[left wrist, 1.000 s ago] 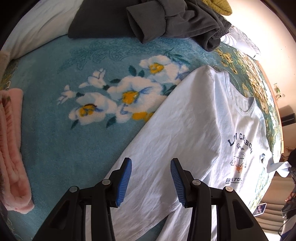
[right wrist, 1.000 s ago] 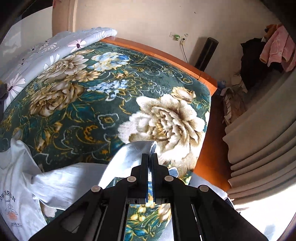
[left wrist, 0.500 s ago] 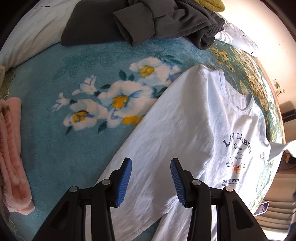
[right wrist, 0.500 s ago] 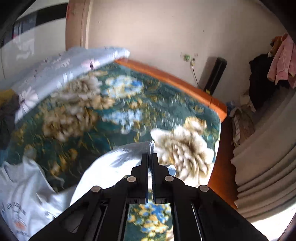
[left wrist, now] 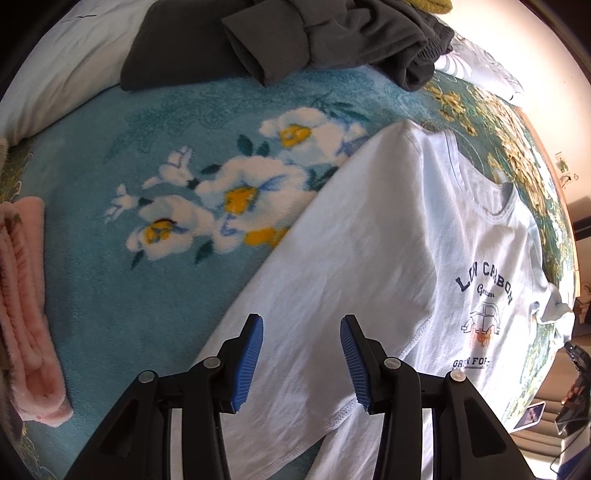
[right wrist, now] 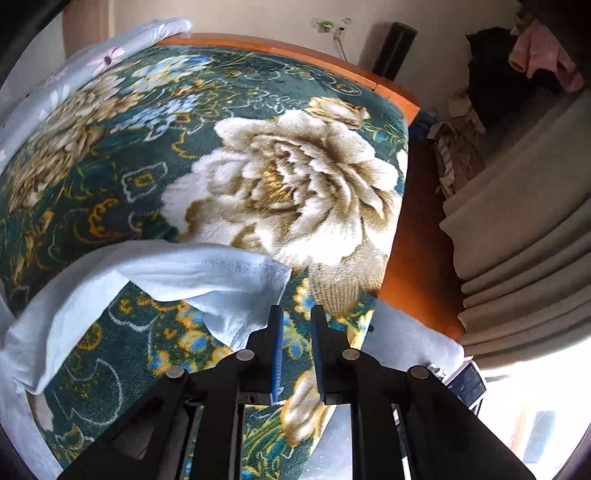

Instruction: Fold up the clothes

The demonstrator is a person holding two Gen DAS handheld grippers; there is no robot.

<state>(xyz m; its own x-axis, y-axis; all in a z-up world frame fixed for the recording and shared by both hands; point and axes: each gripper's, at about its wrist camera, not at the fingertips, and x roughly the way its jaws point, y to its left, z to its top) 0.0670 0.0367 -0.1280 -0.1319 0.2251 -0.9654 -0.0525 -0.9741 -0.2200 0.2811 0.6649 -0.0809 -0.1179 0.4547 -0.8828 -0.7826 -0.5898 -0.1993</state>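
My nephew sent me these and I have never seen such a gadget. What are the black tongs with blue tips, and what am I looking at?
They are two tools a person holds, each with a camera looking along its fingers. One picture is from the left hand-held gripper, open above a white T-shirt spread on a floral blanket; a folded pink towel and dark clothes lie nearby. The other is from the right hand-held gripper, slightly open and holding nothing, beside the shirt's sleeve.
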